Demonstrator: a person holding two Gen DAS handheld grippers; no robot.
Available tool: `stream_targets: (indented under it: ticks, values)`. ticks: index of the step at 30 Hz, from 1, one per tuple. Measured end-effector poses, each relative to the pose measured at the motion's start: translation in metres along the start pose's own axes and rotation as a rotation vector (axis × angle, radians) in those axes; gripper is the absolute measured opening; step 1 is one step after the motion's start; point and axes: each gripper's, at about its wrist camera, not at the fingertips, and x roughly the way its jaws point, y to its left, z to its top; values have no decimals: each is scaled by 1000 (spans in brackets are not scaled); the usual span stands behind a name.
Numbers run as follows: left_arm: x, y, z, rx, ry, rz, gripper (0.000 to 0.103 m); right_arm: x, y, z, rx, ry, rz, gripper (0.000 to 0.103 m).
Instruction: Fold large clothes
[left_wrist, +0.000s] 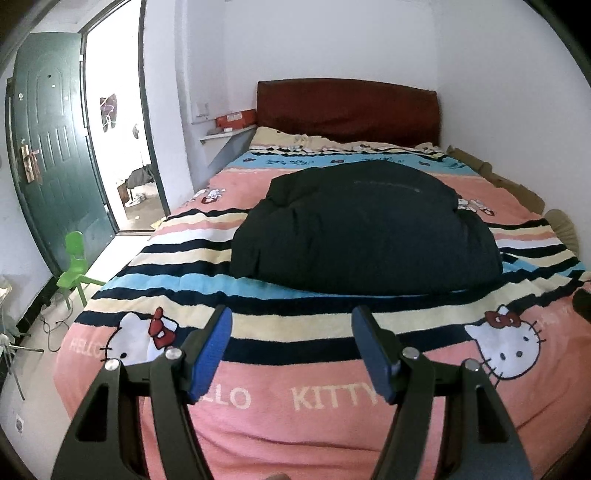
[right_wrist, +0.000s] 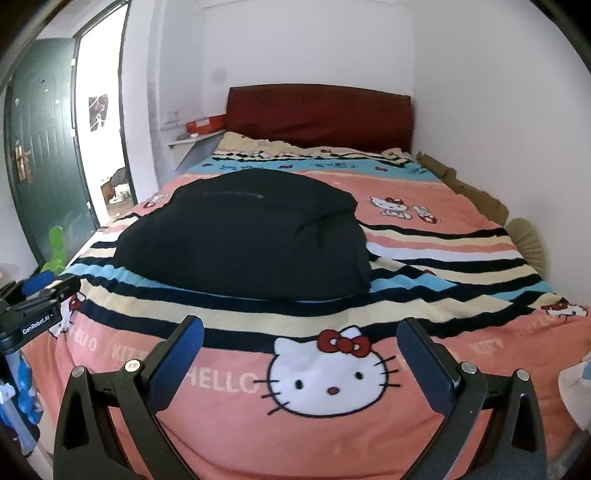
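Note:
A large black padded garment (left_wrist: 365, 232) lies in a folded bundle on the middle of the bed, on the striped Hello Kitty blanket (left_wrist: 295, 398). It also shows in the right wrist view (right_wrist: 243, 236), left of centre. My left gripper (left_wrist: 291, 321) is open and empty, held above the foot of the bed, short of the garment. My right gripper (right_wrist: 301, 332) is open wide and empty, also above the foot of the bed. The left gripper's body (right_wrist: 33, 310) shows at the left edge of the right wrist view.
A dark red headboard (left_wrist: 347, 110) stands at the far end against the white wall. A green door (left_wrist: 48, 147) hangs open at the left, with a green plastic chair (left_wrist: 75, 266) beside the bed. Cardboard pieces (right_wrist: 465, 184) line the bed's right side.

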Motion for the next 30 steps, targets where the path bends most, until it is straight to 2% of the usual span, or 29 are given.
stream_targets:
  ticks: [9,30]
  values:
    - [1,5,-4,-15,5,0,65,13,7,-17,31,33,-12,102]
    - [25,1,-6,4,49,32,65,61,-20,-31,90,119,-37,102]
